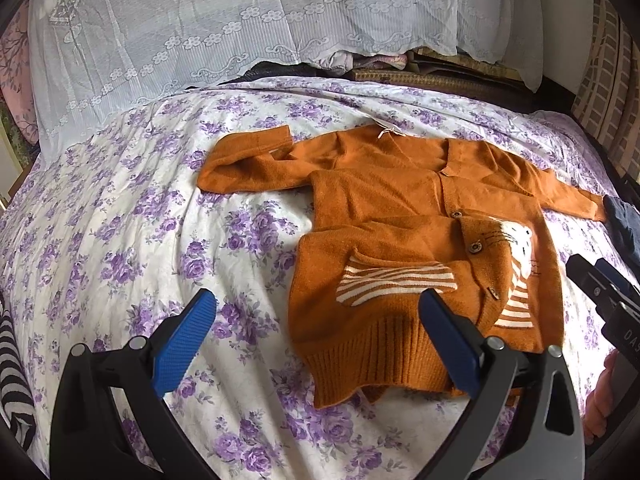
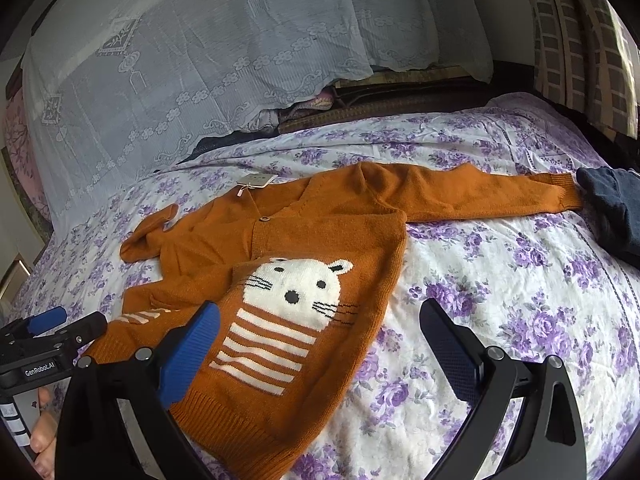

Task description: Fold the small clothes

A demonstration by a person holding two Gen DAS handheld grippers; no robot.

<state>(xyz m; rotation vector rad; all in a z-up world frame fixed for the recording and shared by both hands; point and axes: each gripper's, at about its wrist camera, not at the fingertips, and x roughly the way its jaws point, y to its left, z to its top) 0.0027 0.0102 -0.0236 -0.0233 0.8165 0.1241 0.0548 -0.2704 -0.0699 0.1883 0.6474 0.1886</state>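
An orange knit cardigan (image 1: 400,208) with a white cat and stripes lies spread face up on the floral bedspread (image 1: 140,220). Its left sleeve is bunched back on itself; its right sleeve (image 2: 480,196) stretches out to the right. My left gripper (image 1: 316,316) is open and empty, above the cardigan's lower left hem. My right gripper (image 2: 320,328) is open and empty, over the lower right hem near the cat (image 2: 296,284). The left gripper also shows at the left edge of the right wrist view (image 2: 48,332).
A dark blue garment (image 2: 616,208) lies at the right sleeve's cuff. A black and white striped cloth (image 1: 12,376) is at the left edge. White lace fabric (image 1: 240,20) hangs behind the bed, over stacked items. The floral bedspread (image 2: 500,280) spreads around the cardigan.
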